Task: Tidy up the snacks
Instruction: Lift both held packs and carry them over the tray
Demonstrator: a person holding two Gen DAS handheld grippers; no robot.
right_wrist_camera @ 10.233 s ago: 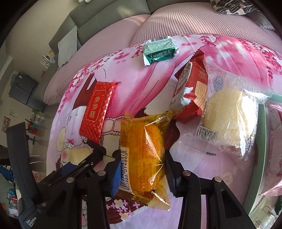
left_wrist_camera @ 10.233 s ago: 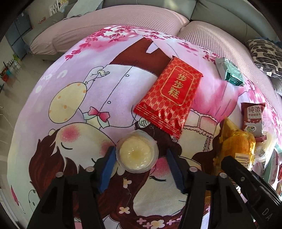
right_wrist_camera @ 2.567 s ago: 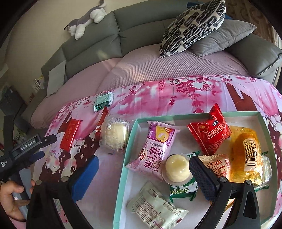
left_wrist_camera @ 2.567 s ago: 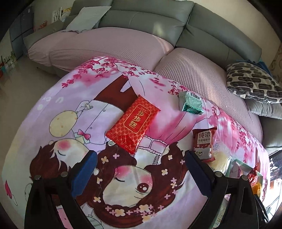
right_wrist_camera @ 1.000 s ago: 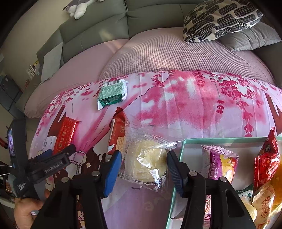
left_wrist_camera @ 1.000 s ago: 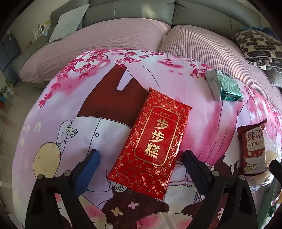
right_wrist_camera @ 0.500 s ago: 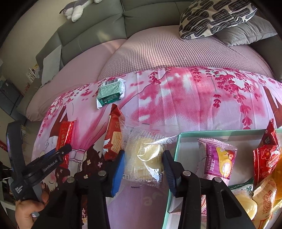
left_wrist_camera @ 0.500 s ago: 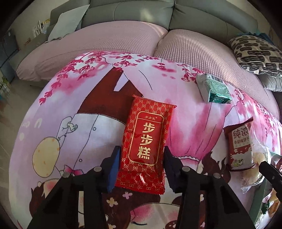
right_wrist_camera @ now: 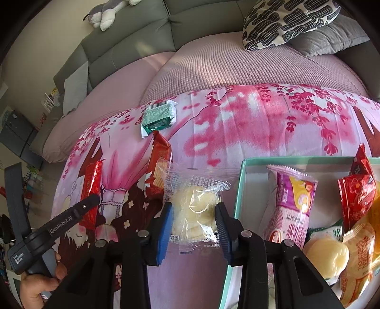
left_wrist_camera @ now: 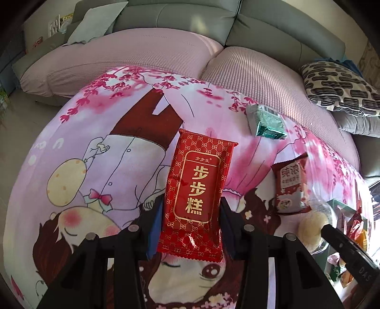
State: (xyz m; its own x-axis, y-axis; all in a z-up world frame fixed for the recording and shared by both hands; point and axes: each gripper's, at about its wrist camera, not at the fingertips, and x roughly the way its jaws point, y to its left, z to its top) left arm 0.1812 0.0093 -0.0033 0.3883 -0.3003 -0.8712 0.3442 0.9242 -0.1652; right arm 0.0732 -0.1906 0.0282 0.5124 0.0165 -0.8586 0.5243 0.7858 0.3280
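My left gripper is shut on a red packet with gold characters and holds it lifted above the pink cartoon cloth. My right gripper is shut on a clear-wrapped pale yellow cake, just left of the teal tray. The tray holds several snacks, among them a pink packet and a red packet. A brown-red biscuit packet and a green foil packet lie on the cloth.
A pink sofa cushion lies behind the cloth, with a black-and-white patterned pillow at the back right. The left gripper's body and a hand show at the lower left of the right wrist view.
Both grippers closed on their items: the left on the red packet, the right on the clear-wrapped cake. The red packet has risen off the cloth.
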